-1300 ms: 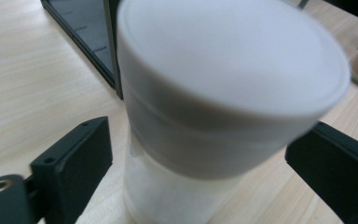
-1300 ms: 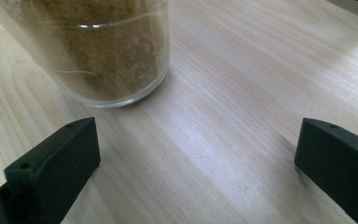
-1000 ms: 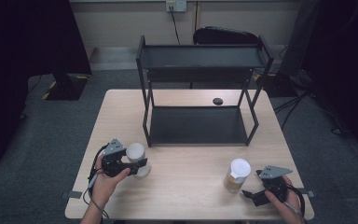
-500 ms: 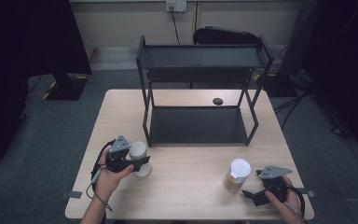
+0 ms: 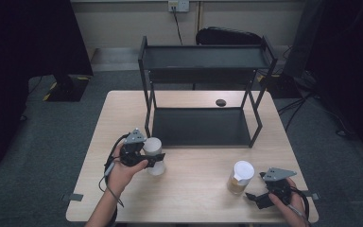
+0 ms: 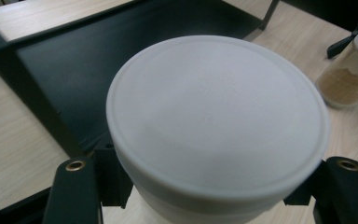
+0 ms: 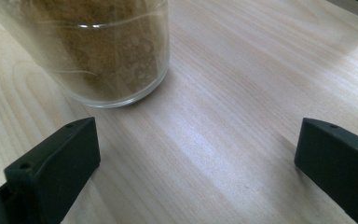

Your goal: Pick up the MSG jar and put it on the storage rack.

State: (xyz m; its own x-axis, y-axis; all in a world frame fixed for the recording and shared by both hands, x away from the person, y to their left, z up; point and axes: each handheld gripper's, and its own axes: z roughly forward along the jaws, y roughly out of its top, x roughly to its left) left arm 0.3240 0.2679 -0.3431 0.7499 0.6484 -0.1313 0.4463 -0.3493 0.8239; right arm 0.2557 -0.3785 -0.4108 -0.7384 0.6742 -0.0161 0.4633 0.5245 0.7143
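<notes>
High view: the left gripper (image 5: 147, 158) has just closed its jaws and now clamps a white-lidded jar (image 5: 153, 153) at the table's (image 5: 198, 198) left front, just before the black rack (image 5: 203, 94). The right gripper (image 5: 257, 198) lies near the right front edge, beside a brown jar (image 5: 239, 177).

Left gripper view: the white lid (image 6: 216, 116) sits between both jaws, which press the jar's sides; the rack's lower shelf (image 6: 74, 60) lies behind.

Right gripper view: the jaws stand wide with nothing between them; the brown jar (image 7: 112, 51) stands ahead on the left, clear of them.

Bare table (image 5: 198, 189) between 2 jars; black shelf rack (image 5: 203, 94) blocks behind.
</notes>
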